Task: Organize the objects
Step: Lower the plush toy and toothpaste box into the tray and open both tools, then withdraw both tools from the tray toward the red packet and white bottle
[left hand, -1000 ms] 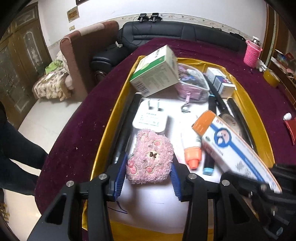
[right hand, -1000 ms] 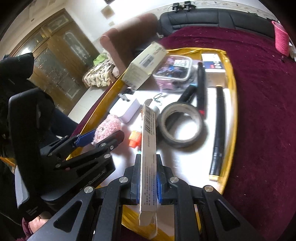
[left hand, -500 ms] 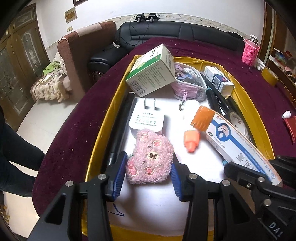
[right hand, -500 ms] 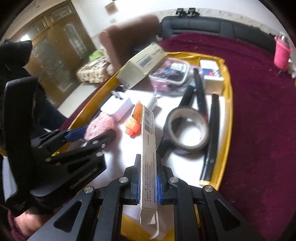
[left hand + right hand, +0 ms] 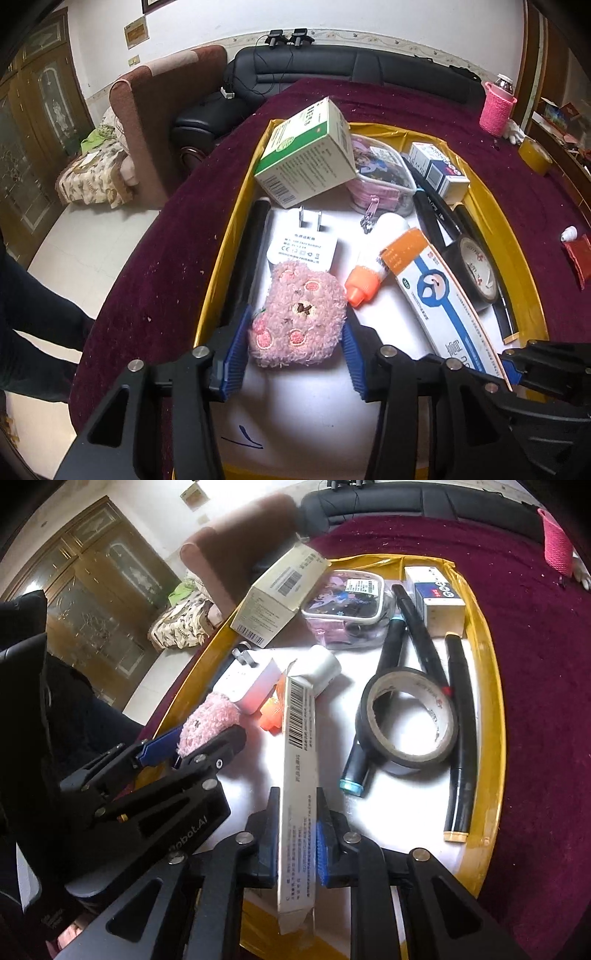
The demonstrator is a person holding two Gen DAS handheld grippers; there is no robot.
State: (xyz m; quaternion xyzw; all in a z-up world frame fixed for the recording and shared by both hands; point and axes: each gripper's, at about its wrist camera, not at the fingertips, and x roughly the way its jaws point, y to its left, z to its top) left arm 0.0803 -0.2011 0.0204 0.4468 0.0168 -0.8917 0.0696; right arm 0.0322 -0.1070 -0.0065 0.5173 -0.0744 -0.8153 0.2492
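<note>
- One gold-rimmed tray point(image 5: 236, 229) on the maroon velvety surface point(image 5: 155, 258).
- One long flat carton point(image 5: 299, 775) between the right gripper point(image 5: 295, 834) fingers, which have just been easing apart; its near end is cut off.
- One fuzzy pink plush point(image 5: 295, 317) between the left gripper point(image 5: 291, 354) fingers, just widened, pads apart from it.
- One black tape roll point(image 5: 406, 716) right of the carton.

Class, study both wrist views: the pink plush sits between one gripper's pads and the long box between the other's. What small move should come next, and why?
Probably draw the left gripper back off the pink plush toy. Its jaws have just been opening, and the toy sits on the tray with small gaps to both pads, so it looks released. The right gripper, also just easing open, flanks the long box.
</note>
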